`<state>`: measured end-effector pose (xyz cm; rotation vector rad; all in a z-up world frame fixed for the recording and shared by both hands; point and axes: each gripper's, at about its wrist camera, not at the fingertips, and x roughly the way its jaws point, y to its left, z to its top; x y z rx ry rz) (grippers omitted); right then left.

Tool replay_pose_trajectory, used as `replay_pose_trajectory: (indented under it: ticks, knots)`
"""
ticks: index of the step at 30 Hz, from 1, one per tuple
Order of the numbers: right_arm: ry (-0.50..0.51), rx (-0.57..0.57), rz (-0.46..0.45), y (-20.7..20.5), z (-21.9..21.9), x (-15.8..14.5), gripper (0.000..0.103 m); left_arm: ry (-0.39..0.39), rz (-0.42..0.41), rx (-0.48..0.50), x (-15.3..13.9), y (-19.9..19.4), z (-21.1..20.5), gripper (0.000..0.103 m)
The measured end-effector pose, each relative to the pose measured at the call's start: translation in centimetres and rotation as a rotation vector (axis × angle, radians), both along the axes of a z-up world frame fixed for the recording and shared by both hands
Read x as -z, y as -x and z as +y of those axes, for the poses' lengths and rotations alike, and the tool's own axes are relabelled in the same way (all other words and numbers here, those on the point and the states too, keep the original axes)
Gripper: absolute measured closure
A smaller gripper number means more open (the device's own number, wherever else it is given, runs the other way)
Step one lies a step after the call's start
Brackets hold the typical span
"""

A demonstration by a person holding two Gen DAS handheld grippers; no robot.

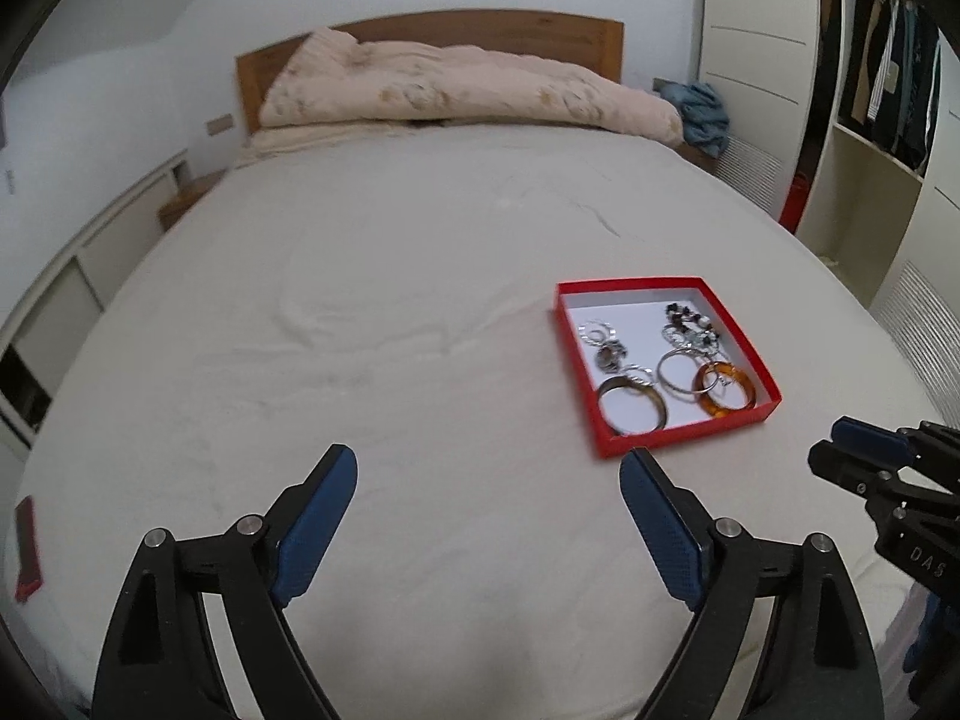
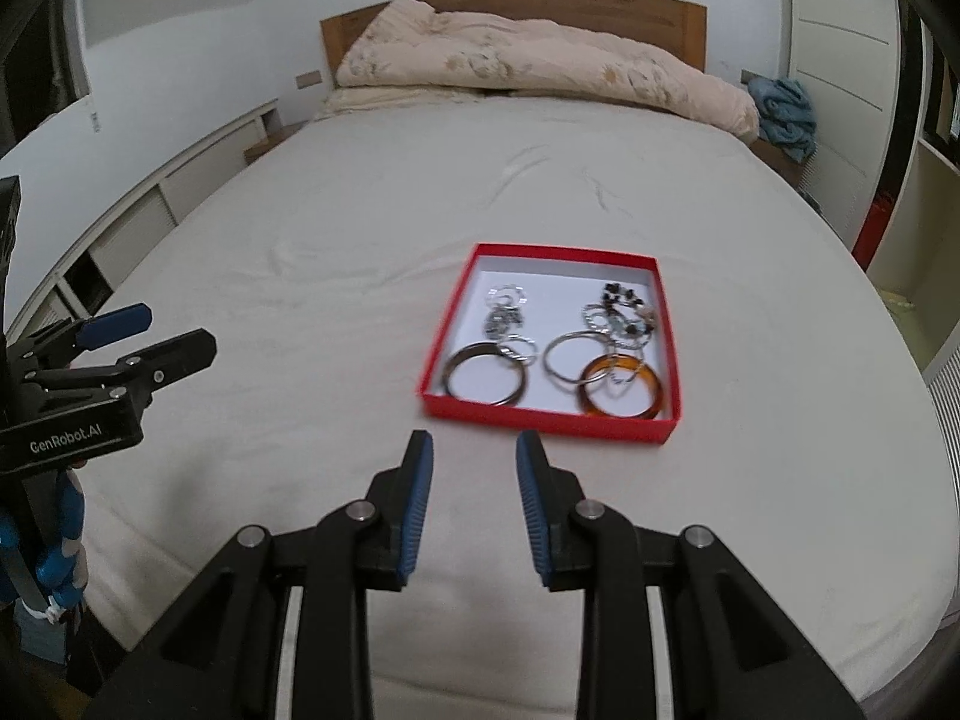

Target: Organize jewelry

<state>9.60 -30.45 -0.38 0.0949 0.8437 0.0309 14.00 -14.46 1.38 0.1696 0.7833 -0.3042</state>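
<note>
On the bed (image 2: 300, 276), covered by a pale sheet, lies a shallow red box (image 2: 549, 420) with a white floor, the landmark for all that follows. Inside the box, at its near left corner, rests a dark metal bangle (image 2: 454, 381); at its near right corner, an amber bangle (image 2: 651, 402), overlapped by a thin silver hoop (image 2: 555, 354) just to its left. Toward the far wall of the box sit two tangles: a cluster of small silver rings (image 2: 507, 306) on the left and a beaded piece with dark and pale beads (image 2: 624, 303) on the right. Nearer the camera than the box, the right gripper (image 2: 474, 450) hangs above the sheet, its blue-padded jaws a little apart and grasping nothing. Left of the box, the left gripper (image 1: 487, 468) hangs over bare sheet, jaws spread wide and likewise empty; neither gripper touches the box. Beyond the box, at the head of the bed, a pink quilt (image 2: 540, 60) is heaped against a wooden headboard (image 2: 678, 15). Right of the quilt lies a crumpled blue cloth (image 2: 786, 111). Far right of the box, in the left wrist view, clothes hang in an open wardrobe (image 1: 888, 90).
</note>
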Motion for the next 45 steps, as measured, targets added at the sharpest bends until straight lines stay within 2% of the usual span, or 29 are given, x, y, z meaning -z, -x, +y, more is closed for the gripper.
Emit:
replay_pose_trajectory:
  ticks: [3,7,12,21,30,34,42,45]
  knots:
    - [0.007,-0.019,-0.018,1.8,1.8,-0.8,0.075,-0.010,-0.023,-0.018,-1.1,2.1,2.0,0.014]
    - [0.015,-0.037,-0.043,4.1,3.9,-1.9,0.075,0.015,-0.037,-0.041,-2.1,5.3,4.9,0.013]
    - [0.030,-0.051,-0.067,6.8,5.8,-2.8,0.075,0.026,-0.093,-0.071,-3.2,8.9,7.6,0.013]
    - [0.052,-0.060,-0.102,11.1,7.6,-3.6,0.075,0.027,-0.151,-0.084,-3.9,13.1,9.0,0.013]
    - [0.035,-0.039,-0.119,12.9,7.6,-3.4,0.072,0.021,-0.168,-0.076,-3.6,14.5,8.9,0.011]
    - [0.027,-0.027,-0.115,13.2,7.4,-3.1,0.065,0.020,-0.168,-0.071,-3.4,14.6,8.9,0.011]
    - [0.026,-0.015,-0.103,13.0,7.3,-2.4,0.064,0.024,-0.157,-0.068,-2.7,14.5,9.0,0.010]
    - [0.025,-0.005,-0.091,12.9,7.3,-1.8,0.055,0.022,-0.155,-0.066,-2.4,14.5,9.0,0.010]
